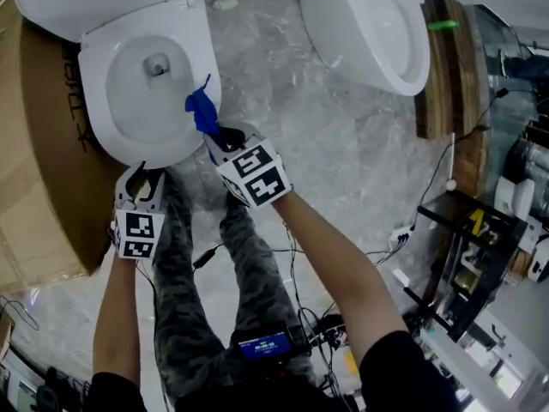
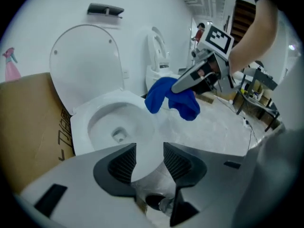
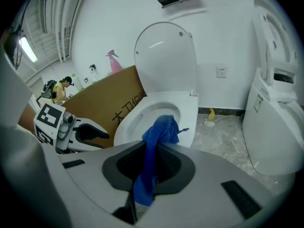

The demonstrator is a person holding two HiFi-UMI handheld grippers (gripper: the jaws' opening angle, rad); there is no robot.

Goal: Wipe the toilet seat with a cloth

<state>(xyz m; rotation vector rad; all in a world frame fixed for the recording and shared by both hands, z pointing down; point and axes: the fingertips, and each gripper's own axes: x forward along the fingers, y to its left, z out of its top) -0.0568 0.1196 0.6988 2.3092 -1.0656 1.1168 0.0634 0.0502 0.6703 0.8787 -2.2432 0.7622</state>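
The blue cloth point(image 3: 159, 132) is clamped between the jaws of the right gripper point(image 3: 151, 163). Its free end hangs out in front, over the right rim of the toilet seat point(image 1: 96, 101) — whether it touches the rim I cannot tell. The left gripper point(image 2: 148, 160) is to the left of the right one, near the front of the seat, with its jaws apart and nothing between them. Beyond both grippers the lid point(image 3: 166, 61) stands upright. A cardboard box point(image 1: 43, 170) is left of the left gripper, beside the toilet. A second toilet point(image 1: 377, 33) stands right of the right gripper, partly cut off. The cloth covers part of the rim — its lower end is lost between the jaws.
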